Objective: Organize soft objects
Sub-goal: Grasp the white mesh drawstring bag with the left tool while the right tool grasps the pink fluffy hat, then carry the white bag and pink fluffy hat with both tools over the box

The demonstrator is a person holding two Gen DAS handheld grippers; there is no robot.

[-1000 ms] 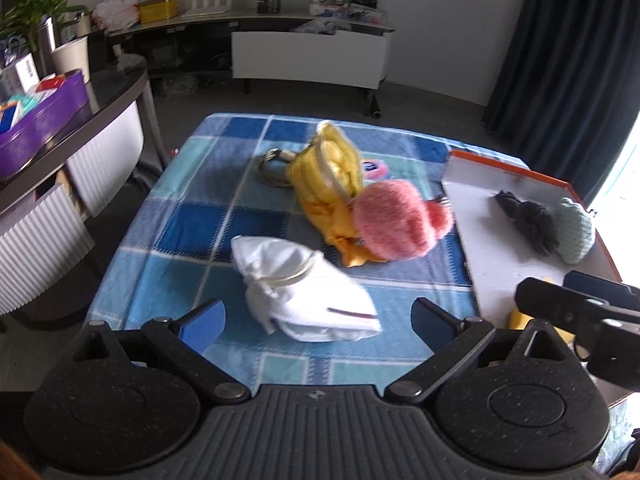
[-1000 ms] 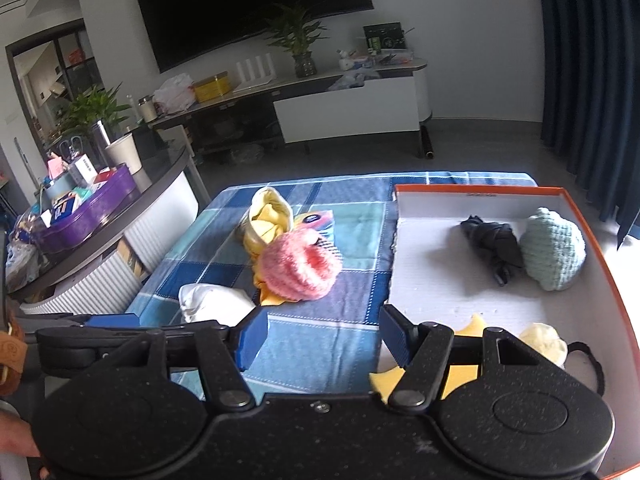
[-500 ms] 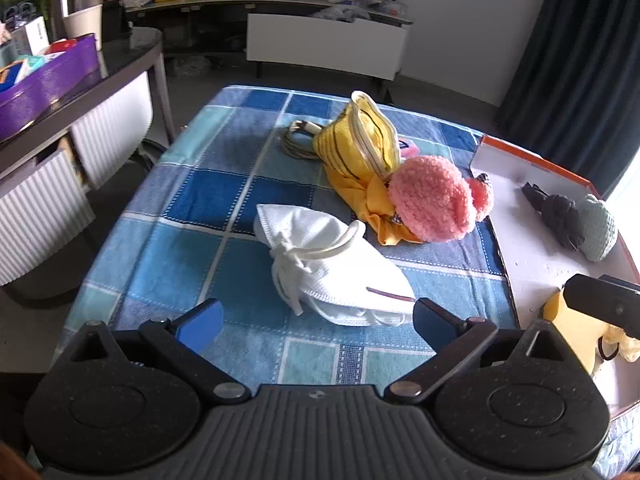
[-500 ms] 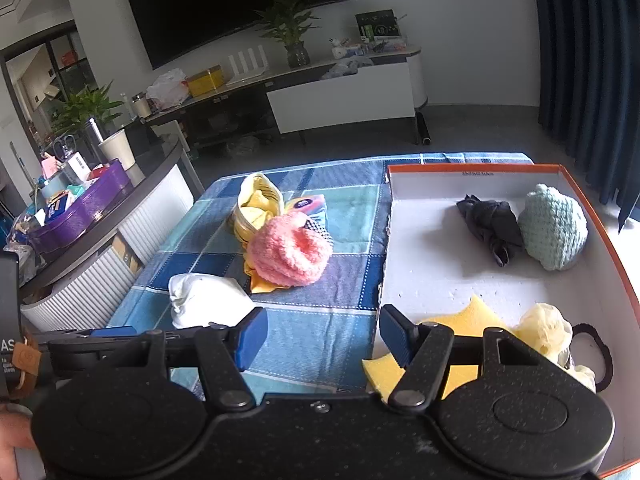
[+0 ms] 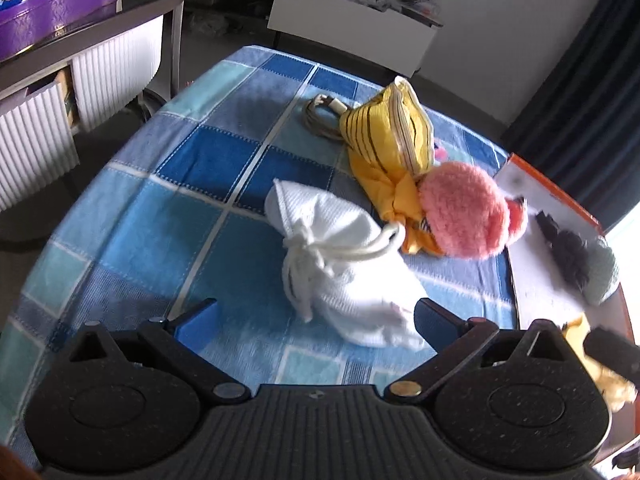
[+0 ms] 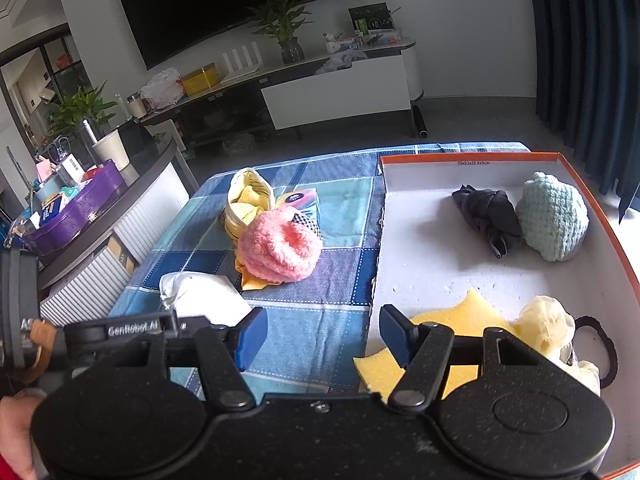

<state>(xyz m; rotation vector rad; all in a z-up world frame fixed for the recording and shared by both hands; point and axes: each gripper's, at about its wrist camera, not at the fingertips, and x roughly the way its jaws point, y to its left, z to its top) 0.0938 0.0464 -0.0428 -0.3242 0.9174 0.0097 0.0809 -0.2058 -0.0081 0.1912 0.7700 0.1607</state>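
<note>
A white drawstring pouch (image 5: 340, 272) lies on the blue checked tablecloth (image 5: 168, 216). My left gripper (image 5: 316, 320) hangs low over it, open, with the pouch's near end between its blue pads and close to the right one. Behind the pouch lie a pink fluffy item (image 5: 464, 212) and a yellow striped pouch (image 5: 392, 136). My right gripper (image 6: 323, 336) is open and empty above the left wall of the orange-rimmed box (image 6: 420, 248). In the box are a black cloth (image 6: 488, 216), a mint crocheted piece (image 6: 552, 216), a yellow sponge (image 6: 460, 320) and a cream puff (image 6: 544, 328).
A coiled cable (image 5: 320, 120) lies beyond the yellow pouch, and a tissue pack (image 6: 300, 200) sits behind the pink item. A dark side table with a purple tray (image 5: 52, 8) stands to the left of the cloth. A black hair tie (image 6: 600, 344) lies in the box's near right corner.
My left gripper has sunk and closed in on the white pouch, rolling a little, so the pouch now reaches in between its fingers. The right gripper has stayed put.
</note>
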